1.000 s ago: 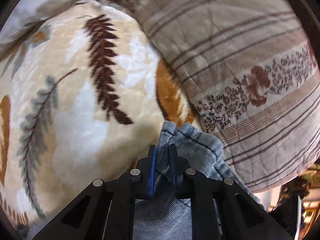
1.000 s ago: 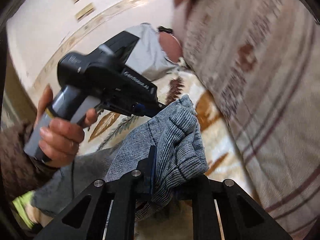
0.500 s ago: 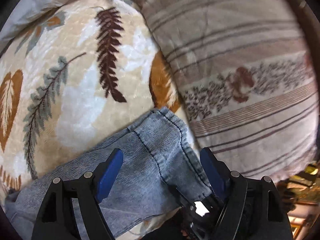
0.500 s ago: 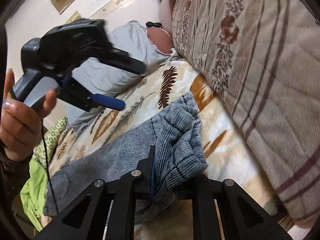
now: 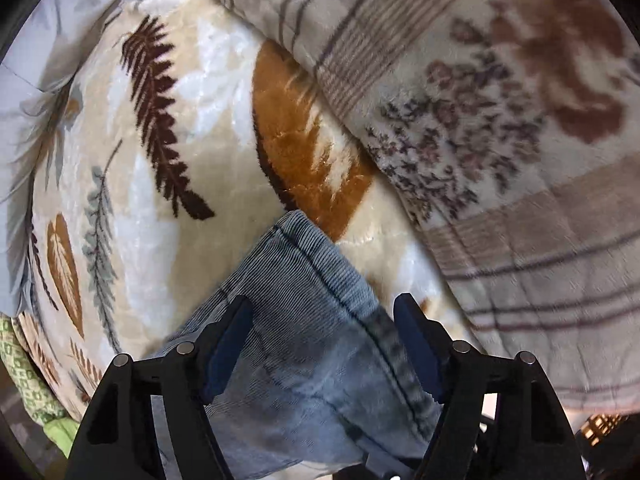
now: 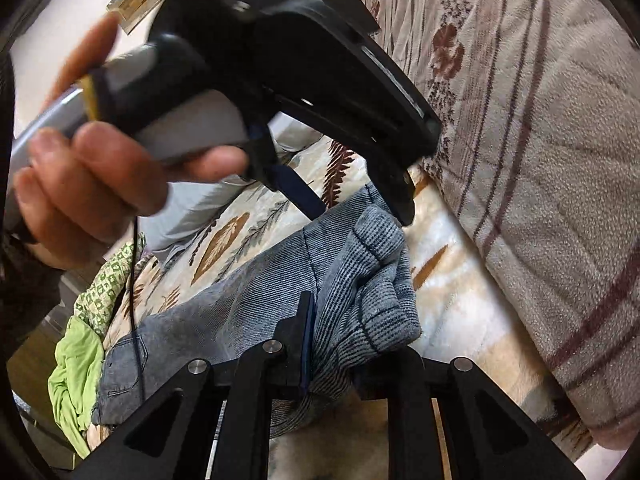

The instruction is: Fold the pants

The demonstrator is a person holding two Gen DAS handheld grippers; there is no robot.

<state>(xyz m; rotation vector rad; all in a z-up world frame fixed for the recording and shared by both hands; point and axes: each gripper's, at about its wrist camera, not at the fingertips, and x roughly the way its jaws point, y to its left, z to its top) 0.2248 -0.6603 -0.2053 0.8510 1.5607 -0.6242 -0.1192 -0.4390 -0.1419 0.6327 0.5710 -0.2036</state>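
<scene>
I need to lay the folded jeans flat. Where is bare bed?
Bare leaf-print blanket lies between the jeans and grey pillow. Crowded: striped quilt alongside the jeans, green cloth at their far end.

We saw a bed covered by a cream fleece blanket (image 5: 168, 184) printed with brown and orange leaves. A beige striped floral blanket (image 5: 500, 128) was heaped along its right side. A pale grey pillow (image 5: 28, 92) lay at the head, beside a pale wall (image 6: 48, 20). Green cloth (image 6: 76, 364) hung off the left edge.
</scene>
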